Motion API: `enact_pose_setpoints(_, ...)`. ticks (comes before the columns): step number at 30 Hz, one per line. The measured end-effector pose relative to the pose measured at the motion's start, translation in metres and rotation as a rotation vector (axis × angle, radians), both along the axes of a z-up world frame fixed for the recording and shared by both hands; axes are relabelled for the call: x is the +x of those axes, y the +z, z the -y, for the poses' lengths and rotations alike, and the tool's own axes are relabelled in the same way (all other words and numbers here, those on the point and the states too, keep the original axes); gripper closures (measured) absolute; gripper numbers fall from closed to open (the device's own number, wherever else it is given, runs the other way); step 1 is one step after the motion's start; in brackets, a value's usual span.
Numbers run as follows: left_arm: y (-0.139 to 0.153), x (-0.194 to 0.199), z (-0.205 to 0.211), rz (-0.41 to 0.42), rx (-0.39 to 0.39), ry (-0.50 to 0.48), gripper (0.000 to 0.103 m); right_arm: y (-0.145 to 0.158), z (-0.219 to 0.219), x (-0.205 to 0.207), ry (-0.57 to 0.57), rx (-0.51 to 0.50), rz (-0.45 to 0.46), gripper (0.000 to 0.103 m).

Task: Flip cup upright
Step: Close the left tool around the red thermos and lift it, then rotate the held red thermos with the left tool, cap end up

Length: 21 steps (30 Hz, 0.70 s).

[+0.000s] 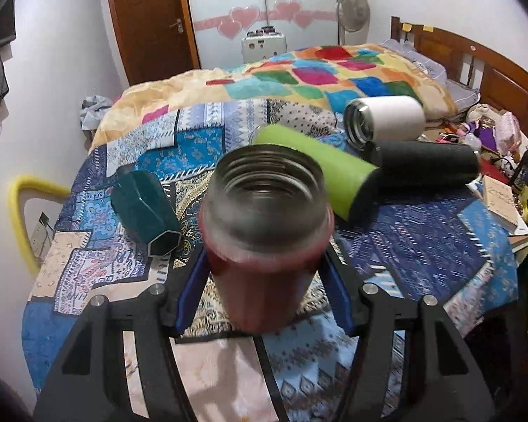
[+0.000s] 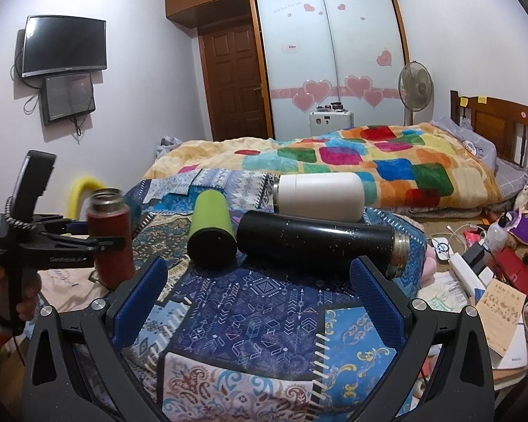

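Note:
My left gripper (image 1: 264, 292) is shut on a red steel-necked cup (image 1: 264, 246), held upright with its open mouth up; the cup (image 2: 111, 239) and that gripper (image 2: 111, 244) also show at the left of the right wrist view. A green cup (image 1: 316, 168), a white cup (image 1: 383, 121), a black cup (image 1: 426, 163) and a dark teal hexagonal cup (image 1: 146, 207) lie on their sides on the patterned cloth (image 1: 422, 246). My right gripper (image 2: 257, 295) is open and empty, just in front of the black cup (image 2: 316, 242) and green cup (image 2: 211, 235).
A bed with a colourful quilt (image 2: 369, 161) lies behind the cloth-covered surface. Books, cables and clutter (image 2: 492, 281) crowd the right side. A yellow chair back (image 1: 21, 211) stands at the left edge. A wardrobe, door and fan stand at the back.

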<state>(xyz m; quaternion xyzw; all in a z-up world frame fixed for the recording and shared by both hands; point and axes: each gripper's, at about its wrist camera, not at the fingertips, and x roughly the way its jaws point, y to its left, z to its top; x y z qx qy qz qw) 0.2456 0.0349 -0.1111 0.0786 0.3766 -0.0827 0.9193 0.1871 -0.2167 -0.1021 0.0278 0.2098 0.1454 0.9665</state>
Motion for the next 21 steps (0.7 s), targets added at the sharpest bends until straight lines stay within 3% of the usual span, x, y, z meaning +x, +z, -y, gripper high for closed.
enact_pose_setpoints(9,0.016,-0.036,0.010,0.024,0.013,-0.045,0.042,0.011,0.001,-0.015,-0.001,0.000,0.032,0.000)
enact_pose_setpoints(21,-0.006,-0.048,0.043,-0.046,0.019,-0.162,0.042,0.008,-0.004,-0.019,0.012,-0.018,0.028,0.000)
